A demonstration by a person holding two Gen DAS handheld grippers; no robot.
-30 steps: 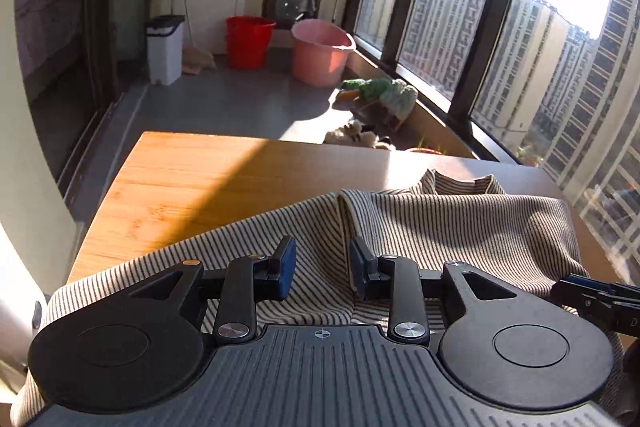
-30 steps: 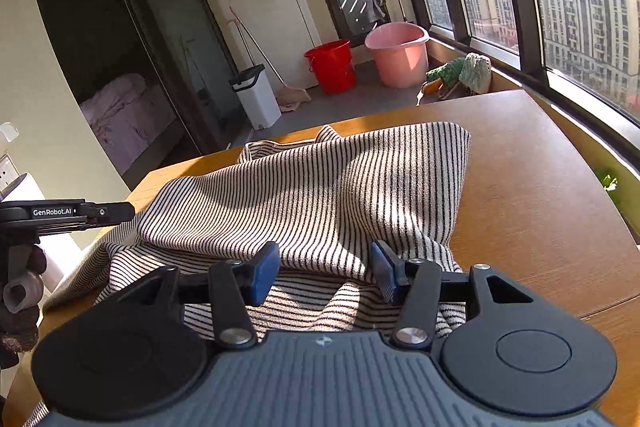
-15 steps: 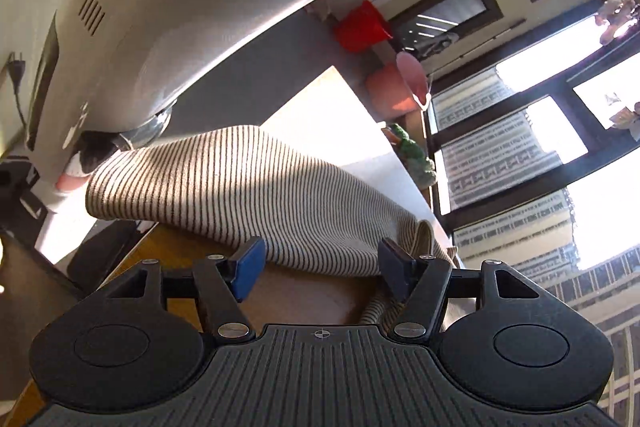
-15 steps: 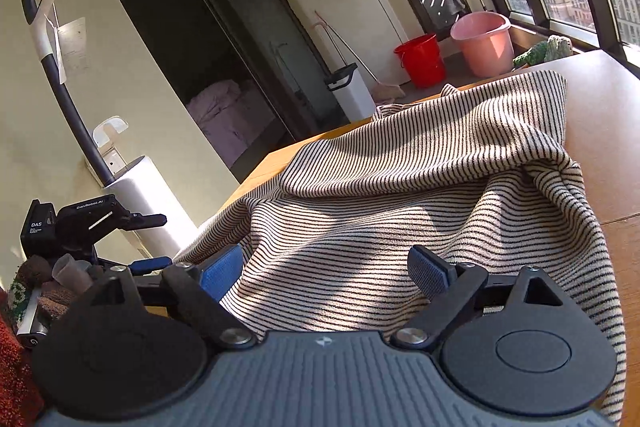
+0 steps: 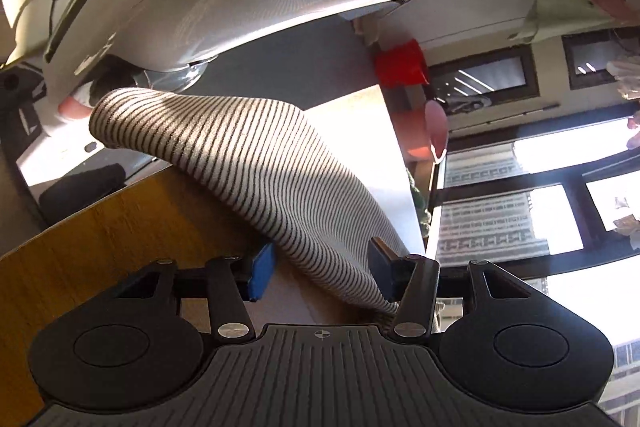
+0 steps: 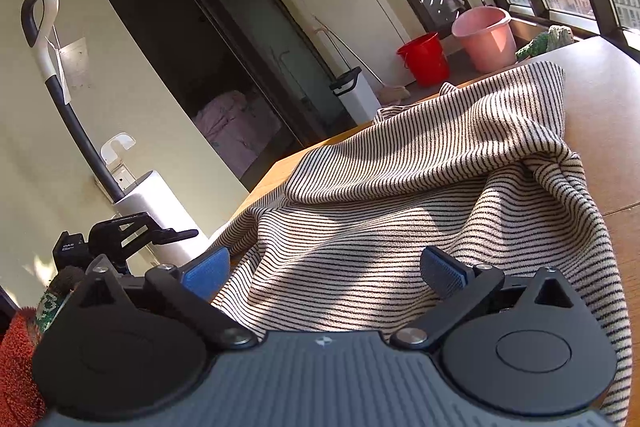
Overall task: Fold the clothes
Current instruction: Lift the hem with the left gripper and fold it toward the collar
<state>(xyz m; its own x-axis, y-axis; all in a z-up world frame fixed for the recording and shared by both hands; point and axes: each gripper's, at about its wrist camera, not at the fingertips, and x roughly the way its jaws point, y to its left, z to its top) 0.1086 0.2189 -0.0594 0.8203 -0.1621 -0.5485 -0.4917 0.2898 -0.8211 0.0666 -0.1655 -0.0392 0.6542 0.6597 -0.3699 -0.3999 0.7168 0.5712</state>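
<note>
Your left gripper [image 5: 320,267] has just been closing around the striped garment's [image 6: 420,179] edge; whether it grips, I cannot tell. Your right gripper [image 6: 324,271], just opened wide, hovers at the garment's 6 o'clock on the table [image 6: 600,99].

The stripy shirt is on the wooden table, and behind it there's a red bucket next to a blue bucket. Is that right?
Nearly. The stripy shirt is on the wooden table, and the red bucket is there, but the bucket beside it is pink, not blue. The right wrist view shows this.
</note>
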